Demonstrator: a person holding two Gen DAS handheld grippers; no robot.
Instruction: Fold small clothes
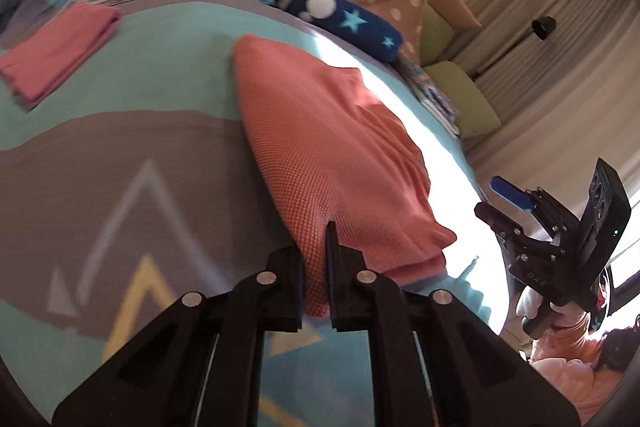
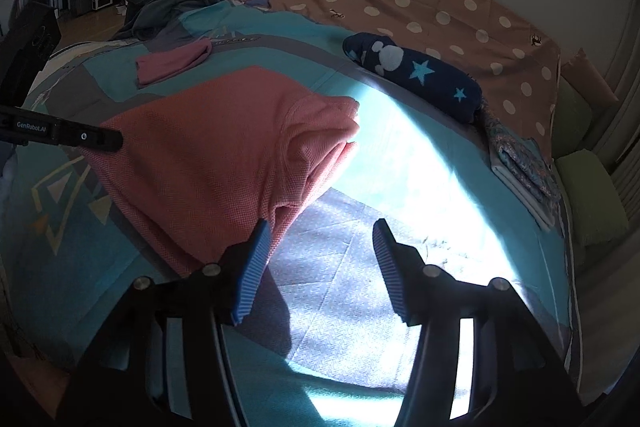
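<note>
Bed with teal-grey cover (image 2: 120, 247): coral shirt (image 2: 208, 155), folded pink cloth (image 2: 172, 65), star-patterned navy roll (image 2: 424, 75).

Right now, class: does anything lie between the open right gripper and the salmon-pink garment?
Nothing visible does. The right gripper hangs open beside the salmon-pink garment, only bare bedspread below; one finger edges its hem.

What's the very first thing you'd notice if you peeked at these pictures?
The big coral-pink waffle-knit garment in the middle of the turquoise and grey patterned bedspread, one edge pinched in the left tool. Then the dark blue fleece roll with white stars behind it, beside a bright patch of sunlight.
</note>
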